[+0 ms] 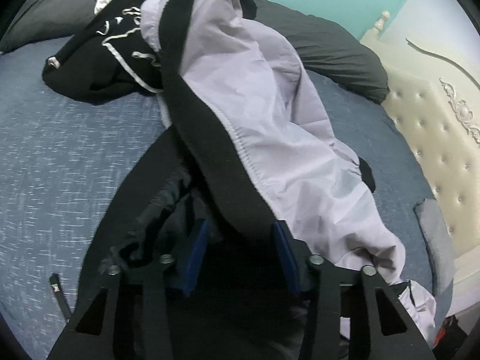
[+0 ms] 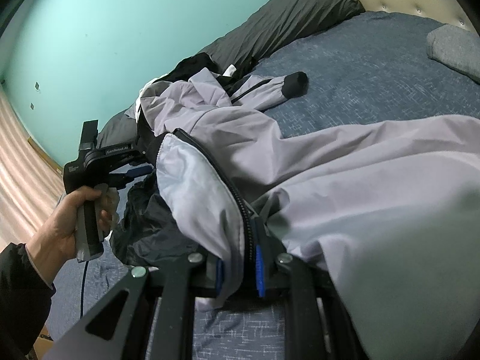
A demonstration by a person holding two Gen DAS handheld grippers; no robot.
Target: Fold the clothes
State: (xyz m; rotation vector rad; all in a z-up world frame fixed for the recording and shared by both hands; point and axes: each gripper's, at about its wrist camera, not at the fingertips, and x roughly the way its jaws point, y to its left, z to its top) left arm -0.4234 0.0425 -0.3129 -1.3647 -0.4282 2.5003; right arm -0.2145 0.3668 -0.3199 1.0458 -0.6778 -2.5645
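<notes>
The light purple jacket (image 2: pixel 330 162) lies crumpled on the blue bed (image 1: pixel 75 150). The right gripper (image 2: pixel 240 270) pinches the jacket's zipper edge. The left gripper (image 1: pixel 240 249) has jacket cloth between its fingers, but I cannot tell if it squeezes. I think both should pull apart gently and lay the jacket flat before folding.

- The place is a home bedroom: a wide bed covered by a blue-grey woven sheet (image 1: pixel 75 150) fills both views.
- A cream tufted headboard (image 1: pixel 426 138) with buttons and carved scrollwork stands at the bed's end.
- Dark grey pillows (image 2: pixel 288 21) lie along the mattress edge, against a plain turquoise wall (image 2: pixel 99 30).
- Loose clothes, among them a lilac jacket (image 1: pixel 255 105) and a black garment (image 1: pixel 114 54), are heaped on the sheet.
- A pale striped curtain (image 2: pixel 21 174) hangs beside the wall.
</notes>
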